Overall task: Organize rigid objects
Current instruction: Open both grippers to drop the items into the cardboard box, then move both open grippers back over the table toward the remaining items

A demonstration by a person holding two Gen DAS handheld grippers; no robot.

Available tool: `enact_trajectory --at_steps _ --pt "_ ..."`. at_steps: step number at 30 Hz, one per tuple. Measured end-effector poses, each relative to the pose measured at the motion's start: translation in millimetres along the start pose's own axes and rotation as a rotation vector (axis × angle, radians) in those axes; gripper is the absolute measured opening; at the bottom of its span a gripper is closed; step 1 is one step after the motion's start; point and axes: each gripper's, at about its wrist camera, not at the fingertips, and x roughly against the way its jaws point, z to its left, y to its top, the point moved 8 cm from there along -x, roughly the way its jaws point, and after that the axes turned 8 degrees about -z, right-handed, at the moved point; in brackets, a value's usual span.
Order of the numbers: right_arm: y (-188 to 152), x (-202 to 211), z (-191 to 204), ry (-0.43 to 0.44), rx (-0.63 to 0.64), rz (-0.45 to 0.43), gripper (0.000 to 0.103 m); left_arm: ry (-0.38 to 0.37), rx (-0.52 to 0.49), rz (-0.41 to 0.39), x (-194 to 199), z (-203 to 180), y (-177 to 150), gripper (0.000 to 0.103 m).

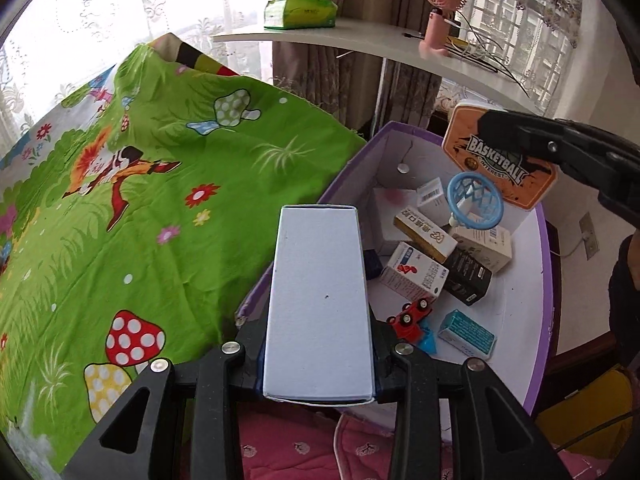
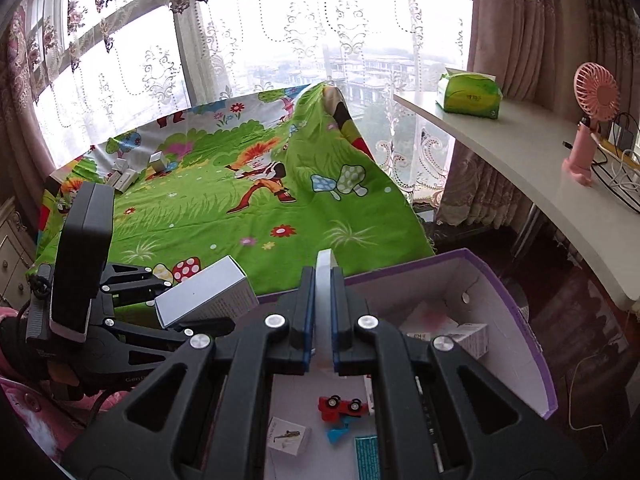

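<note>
My left gripper point(image 1: 319, 360) is shut on a plain white box point(image 1: 319, 304), held over the near left rim of the purple storage box point(image 1: 540, 320). It also shows in the right wrist view point(image 2: 208, 296). My right gripper point(image 2: 323, 328) is shut on the orange toy basketball backboard point(image 1: 468, 152) with its blue hoop point(image 1: 474, 200), held above the storage box; only its white edge point(image 2: 323, 280) shows in the right wrist view. Inside the box lie several small cartons point(image 1: 424, 232) and a red toy car point(image 1: 412, 316).
A green cartoon-print cloth point(image 1: 160, 200) covers the table to the left of the box. A few small white boxes point(image 2: 128, 176) lie at its far left. A white shelf point(image 2: 540, 168) holds a green tissue pack point(image 2: 468, 96) and a pink fan point(image 2: 592, 120).
</note>
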Motion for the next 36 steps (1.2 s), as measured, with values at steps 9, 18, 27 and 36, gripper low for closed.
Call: enact_trajectory --at_steps 9,18,27,36 --pt "-17.3 5.6 -47.6 -0.120 -0.042 0.035 0.009 -0.157 0.033 0.008 -30.1 -41.6 11.5 0.060" --pt "-26.6 -5.3 -61.5 -0.140 -0.147 0.089 0.071 -0.245 0.076 -0.020 -9.4 -38.6 6.7 0.083" --pt "1.5 -74.3 54.0 0.086 -0.019 0.117 0.073 0.176 0.268 -0.148 52.1 144.4 -21.5 0.083" --pt "15.1 -204.1 257.4 0.398 0.201 0.235 0.076 0.732 0.473 -0.054 135.0 408.9 -127.1 0.083"
